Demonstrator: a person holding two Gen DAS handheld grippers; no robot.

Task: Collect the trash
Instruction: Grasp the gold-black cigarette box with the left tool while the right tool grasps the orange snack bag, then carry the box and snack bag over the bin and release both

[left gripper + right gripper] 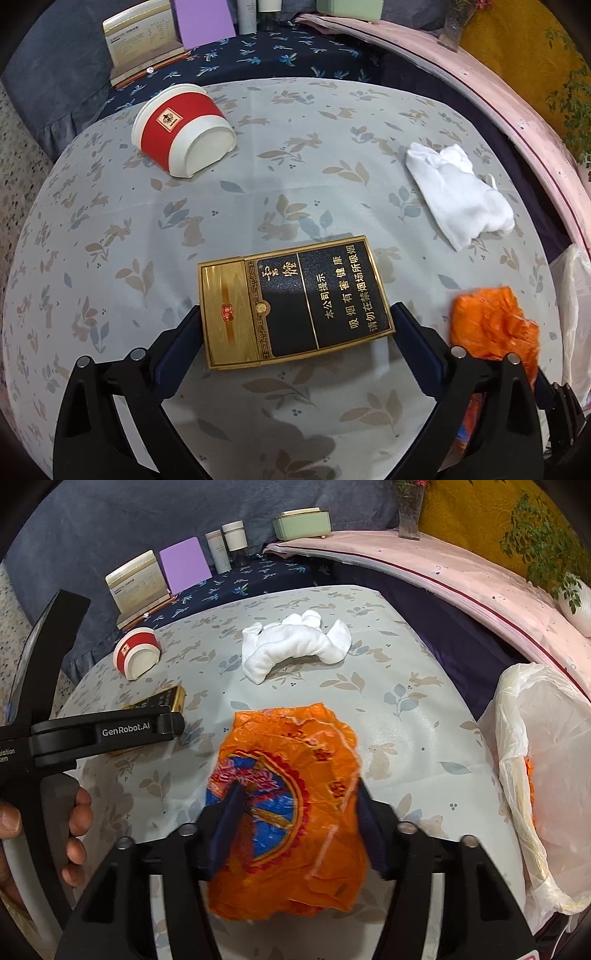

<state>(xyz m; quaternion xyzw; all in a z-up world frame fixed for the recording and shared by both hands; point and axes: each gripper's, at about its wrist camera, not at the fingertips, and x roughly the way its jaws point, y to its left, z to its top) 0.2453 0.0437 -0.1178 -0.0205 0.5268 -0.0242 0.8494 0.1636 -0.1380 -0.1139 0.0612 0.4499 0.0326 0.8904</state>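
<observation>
A gold and black cigarette box (293,302) lies flat on the rabbit-print tablecloth (295,147). My left gripper (295,325) is open, one finger on each side of the box's near end, close to or just touching it. My right gripper (295,801) is shut on a crumpled orange plastic wrapper (291,812) and holds it over the table; the wrapper also shows in the left wrist view (495,325). A red and white paper cup (183,129) lies tipped on its side at the far left. A crumpled white cloth (458,192) lies at the far right.
A bin lined with a white plastic bag (546,775) stands at the table's right edge. Books (138,581), a purple card (184,566), bottles (227,546) and a green box (301,524) line the back. A pink ledge (461,576) curves along the right.
</observation>
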